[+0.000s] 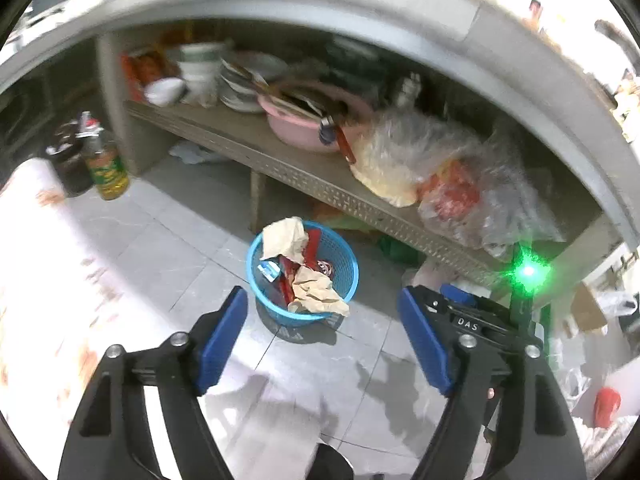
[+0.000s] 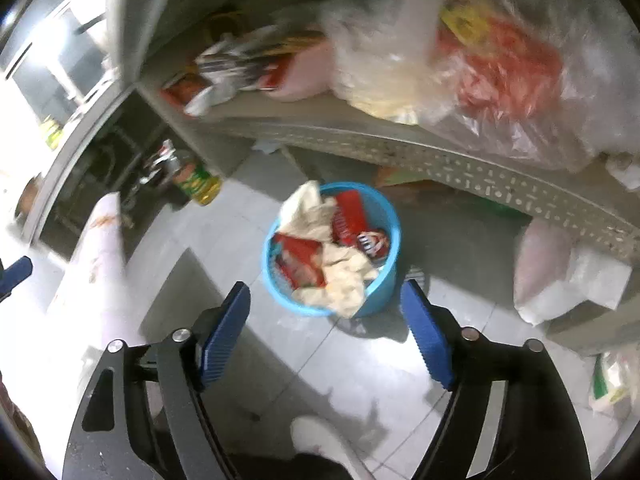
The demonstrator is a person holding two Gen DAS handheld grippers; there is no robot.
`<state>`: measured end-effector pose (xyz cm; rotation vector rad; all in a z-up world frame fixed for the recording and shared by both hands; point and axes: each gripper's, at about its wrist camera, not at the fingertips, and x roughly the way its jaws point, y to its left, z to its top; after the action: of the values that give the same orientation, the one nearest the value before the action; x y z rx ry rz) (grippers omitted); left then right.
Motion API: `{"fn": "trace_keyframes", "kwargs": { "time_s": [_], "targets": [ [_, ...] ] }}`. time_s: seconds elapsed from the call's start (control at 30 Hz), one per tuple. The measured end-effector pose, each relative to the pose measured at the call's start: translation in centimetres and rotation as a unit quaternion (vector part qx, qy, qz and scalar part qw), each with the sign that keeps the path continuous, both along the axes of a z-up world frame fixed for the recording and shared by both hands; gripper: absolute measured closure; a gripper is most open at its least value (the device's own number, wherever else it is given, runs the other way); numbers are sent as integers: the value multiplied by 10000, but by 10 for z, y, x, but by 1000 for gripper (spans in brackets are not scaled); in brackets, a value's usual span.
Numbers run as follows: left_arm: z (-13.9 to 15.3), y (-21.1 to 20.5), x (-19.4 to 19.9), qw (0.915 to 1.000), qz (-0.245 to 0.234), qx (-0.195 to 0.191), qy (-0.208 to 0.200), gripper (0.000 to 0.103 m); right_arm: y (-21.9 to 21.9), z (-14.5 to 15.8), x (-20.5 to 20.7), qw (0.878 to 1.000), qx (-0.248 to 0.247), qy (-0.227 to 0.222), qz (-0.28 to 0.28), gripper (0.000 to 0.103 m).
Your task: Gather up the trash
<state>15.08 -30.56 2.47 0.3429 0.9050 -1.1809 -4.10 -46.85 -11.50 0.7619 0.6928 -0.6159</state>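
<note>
Nearest: left gripper [image 1: 322,312], blue pads spread wide, nothing between them. Right gripper [image 2: 325,306], likewise wide apart and empty. Beyond, on the grey tiled floor [image 1: 192,248]: blue basket [image 1: 340,252] holding crumpled paper [image 1: 318,290] and red wrappers [image 2: 298,264]. Far left: oil bottle [image 1: 107,168]. Farther back: shelf [image 1: 224,130] bearing a pink basin [image 1: 298,130] and plastic bags [image 1: 448,176].

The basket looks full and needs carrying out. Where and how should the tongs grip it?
Grip the blue basket by its near rim, coming from above with one pad inside the wall and one outside. The crumpled paper spills over the right front edge, so the bare left front stretch looks safer.
</note>
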Motion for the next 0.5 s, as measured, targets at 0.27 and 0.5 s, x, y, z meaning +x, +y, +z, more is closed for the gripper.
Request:
{"fn": "trace_keyframes", "kwargs": {
  "time_s": [0.27,0.5],
  "targets": [
    [10,139,-59,9883,1362,-422,-540,5,132,58,-7,9878,-903,-48,1269,8],
    [-6,205,-102,9628,2544,-477,-775,5,207,73,-7,9675,-1806,373,1733,8]
  ]
}}
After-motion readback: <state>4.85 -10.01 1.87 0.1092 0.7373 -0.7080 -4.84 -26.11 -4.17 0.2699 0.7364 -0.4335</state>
